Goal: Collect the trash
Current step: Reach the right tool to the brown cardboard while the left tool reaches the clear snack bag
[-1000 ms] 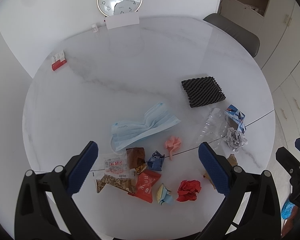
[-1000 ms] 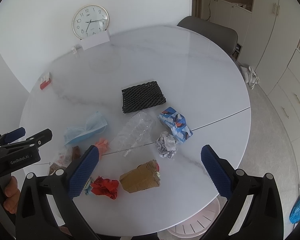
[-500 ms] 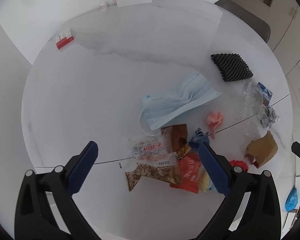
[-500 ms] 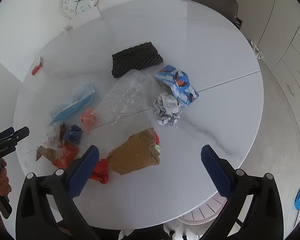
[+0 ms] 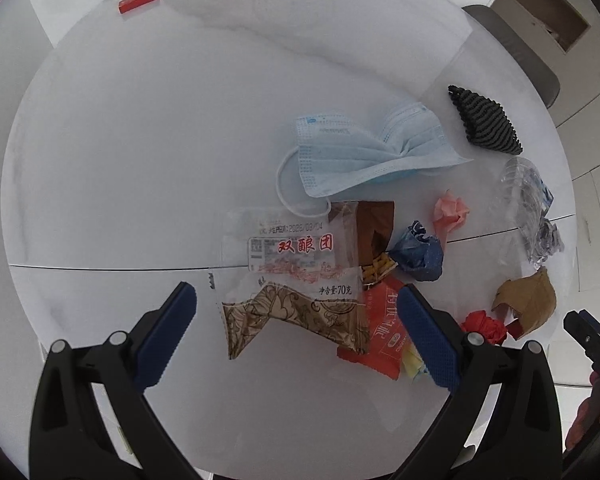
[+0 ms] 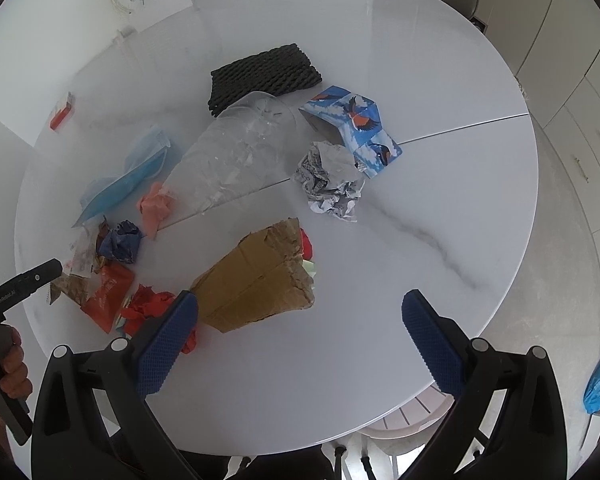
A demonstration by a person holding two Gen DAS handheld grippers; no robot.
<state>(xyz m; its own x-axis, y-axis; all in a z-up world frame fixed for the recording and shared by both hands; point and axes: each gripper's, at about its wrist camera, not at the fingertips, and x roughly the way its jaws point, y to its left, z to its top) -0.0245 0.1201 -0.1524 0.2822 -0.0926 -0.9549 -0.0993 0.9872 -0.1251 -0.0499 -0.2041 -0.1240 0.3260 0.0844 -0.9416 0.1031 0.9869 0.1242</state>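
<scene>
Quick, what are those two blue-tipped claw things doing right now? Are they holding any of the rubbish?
Left hand-held gripper: open, holding nothing, over the snack wrappers.
Right hand-held gripper: open, holding nothing, near the cardboard piece.

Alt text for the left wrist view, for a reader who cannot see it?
The open left gripper hovers over snack wrappers on a round white table. Beyond lie a blue face mask, crumpled paper balls and a torn cardboard piece.
</scene>
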